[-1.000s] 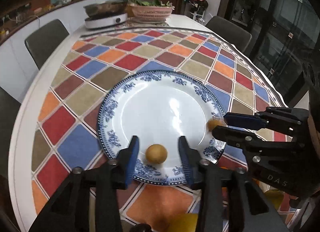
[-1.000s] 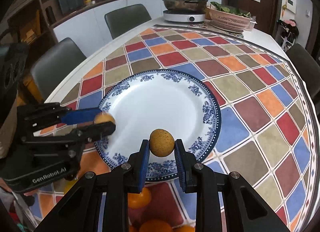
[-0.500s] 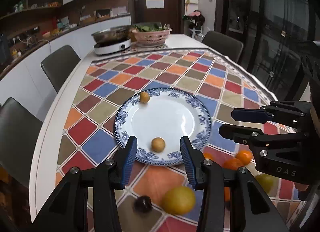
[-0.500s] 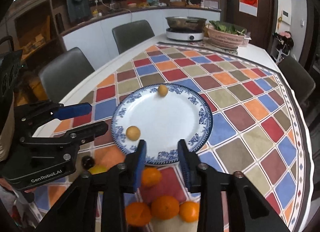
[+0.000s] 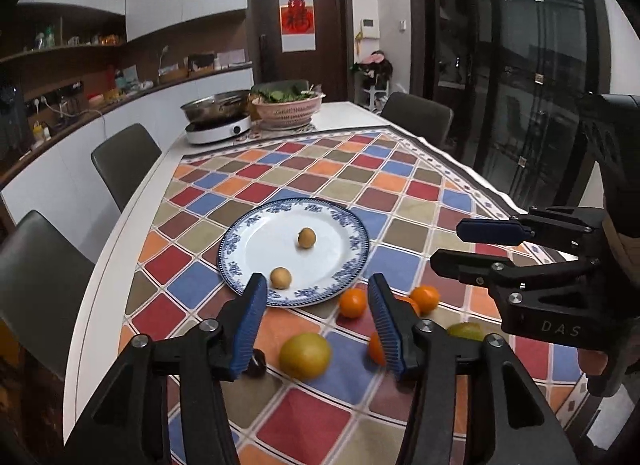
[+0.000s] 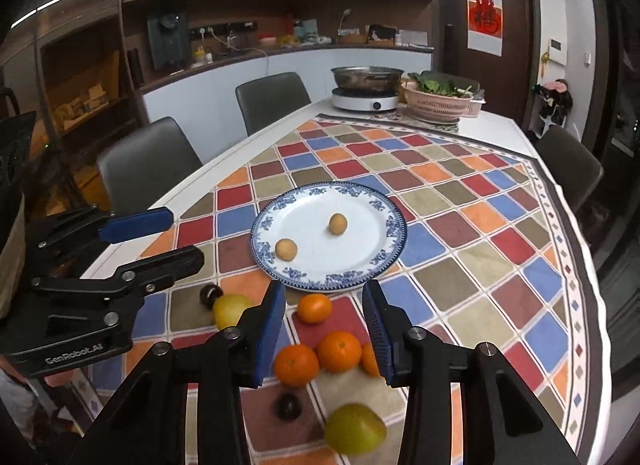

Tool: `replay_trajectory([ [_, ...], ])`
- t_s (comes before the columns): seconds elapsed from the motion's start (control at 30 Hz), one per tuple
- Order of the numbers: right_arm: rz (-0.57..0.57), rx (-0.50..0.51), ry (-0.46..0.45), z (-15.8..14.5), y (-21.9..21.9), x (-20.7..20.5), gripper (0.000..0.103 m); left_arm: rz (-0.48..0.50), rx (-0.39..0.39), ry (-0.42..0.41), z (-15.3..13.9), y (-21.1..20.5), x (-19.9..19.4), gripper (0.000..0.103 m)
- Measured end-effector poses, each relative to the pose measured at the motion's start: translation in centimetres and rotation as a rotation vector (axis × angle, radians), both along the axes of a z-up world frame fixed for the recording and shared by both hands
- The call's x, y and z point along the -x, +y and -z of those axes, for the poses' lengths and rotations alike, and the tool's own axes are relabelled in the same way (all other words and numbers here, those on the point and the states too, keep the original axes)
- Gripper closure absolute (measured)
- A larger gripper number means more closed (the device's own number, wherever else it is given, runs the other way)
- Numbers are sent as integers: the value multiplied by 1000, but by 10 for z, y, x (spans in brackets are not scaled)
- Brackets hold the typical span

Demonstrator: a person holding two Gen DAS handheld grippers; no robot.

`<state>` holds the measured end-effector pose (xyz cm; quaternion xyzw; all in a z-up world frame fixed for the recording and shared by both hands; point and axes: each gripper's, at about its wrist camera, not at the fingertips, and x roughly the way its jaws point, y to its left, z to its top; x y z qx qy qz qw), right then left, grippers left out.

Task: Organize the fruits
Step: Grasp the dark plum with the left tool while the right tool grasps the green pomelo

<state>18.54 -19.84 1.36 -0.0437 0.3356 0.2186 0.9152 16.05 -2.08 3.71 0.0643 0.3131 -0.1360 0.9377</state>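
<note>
A blue-rimmed white plate (image 5: 344,225) (image 6: 384,201) lies on the checked tablecloth and holds two small tan fruits (image 5: 281,277) (image 5: 307,238) (image 6: 286,249) (image 6: 338,223). Several oranges (image 6: 296,364) (image 5: 353,303), two yellow-green fruits (image 5: 305,355) (image 6: 355,428) and two dark small fruits (image 6: 211,294) (image 6: 288,406) lie on the cloth in front of the plate. My left gripper (image 5: 318,325) is open and empty, raised above the near fruits. My right gripper (image 6: 325,331) is open and empty, above the oranges.
An induction cooker with a steel pot (image 5: 218,115) (image 6: 367,89) and a pink basket of greens (image 5: 288,105) (image 6: 438,101) stand at the far end of the table. Grey chairs (image 5: 126,161) (image 6: 148,169) line the left side. The table edge runs close on the right (image 6: 588,265).
Both grippers have let go of their tan fruits onto the plate, opened, and pulled back and up away from the plate. The far tan fruit rolled toward the plate's middle.
</note>
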Motion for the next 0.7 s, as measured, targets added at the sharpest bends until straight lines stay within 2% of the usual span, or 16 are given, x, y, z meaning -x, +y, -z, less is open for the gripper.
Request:
replay_trajectory([
  [0.1, 11, 0, -21, -2, -8, 16, 51, 16, -5, -18, -1, -8, 15, 44],
  [0.27, 21, 33, -60, -2, -17, 40, 50, 55, -10, -31, 5, -21, 35, 42],
  [0.37, 26, 51, -68, 2, -24, 52, 46, 86, -16, -23, 13, -29, 43, 42],
  [0.7, 24, 85, -4, 33, -38, 71, 46, 167, -25, 22, 46, -47, 55, 42],
])
